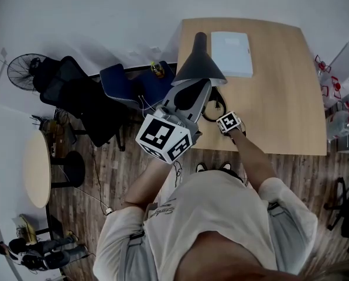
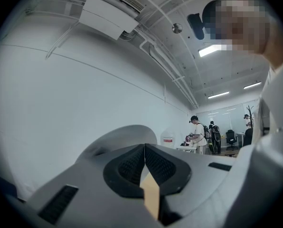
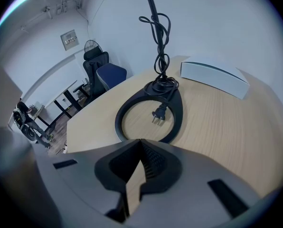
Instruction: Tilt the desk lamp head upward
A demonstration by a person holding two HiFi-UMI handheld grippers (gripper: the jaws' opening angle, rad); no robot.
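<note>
Desk (image 1: 280,110): right of the chairs, ahead of the person.
Lamp base (image 3: 148,110): on the desk, near its front left corner.
Plug (image 3: 156,115): on the desk, inside the lamp base ring.
Lamp head (image 1: 199,63): over the desk's left edge.
Box (image 1: 231,52): on the desk, behind the lamp base.
Chairs (image 1: 119,84): left of the desk.
Fan (image 1: 23,70): left of the chairs.

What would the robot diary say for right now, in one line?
left gripper shut, empty | right gripper shut, empty, facing lamp base | lamp head not gripped
</note>
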